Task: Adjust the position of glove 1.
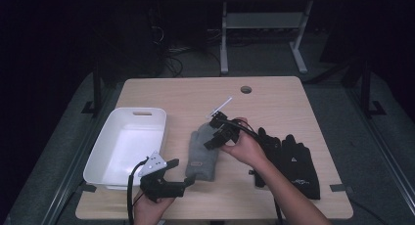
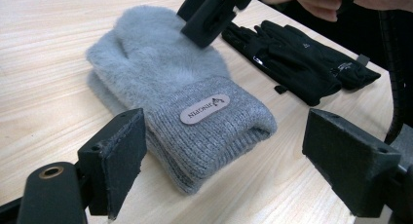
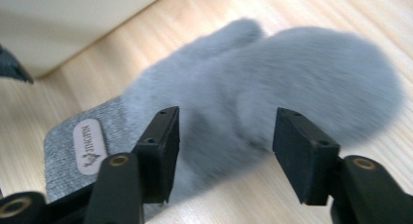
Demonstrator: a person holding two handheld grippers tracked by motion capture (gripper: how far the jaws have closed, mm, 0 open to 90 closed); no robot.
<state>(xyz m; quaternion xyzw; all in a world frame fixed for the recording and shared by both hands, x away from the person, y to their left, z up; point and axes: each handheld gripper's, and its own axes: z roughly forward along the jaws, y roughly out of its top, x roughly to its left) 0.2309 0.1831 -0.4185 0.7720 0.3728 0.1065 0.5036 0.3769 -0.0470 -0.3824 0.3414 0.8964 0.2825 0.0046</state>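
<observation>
A pair of fluffy grey mittens (image 1: pixel 204 154) lies stacked at the table's middle, knit cuff with a small label (image 2: pixel 204 108) toward the front edge. My right gripper (image 1: pixel 219 134) hovers open just above the mittens' furry upper part (image 3: pixel 292 73), jaws apart with nothing between them. My left gripper (image 1: pixel 178 175) stands open near the front edge, jaws spread wide on either side of the cuff (image 2: pixel 214 131), a little short of it. Black gloves (image 1: pixel 288 159) lie to the right of the mittens.
A white plastic bin (image 1: pixel 126 146) sits at the table's left, close beside my left gripper. A small white card (image 1: pixel 220 106) lies behind the mittens. A cable hole (image 1: pixel 246 89) is near the far edge. Bare wood shows along the far half.
</observation>
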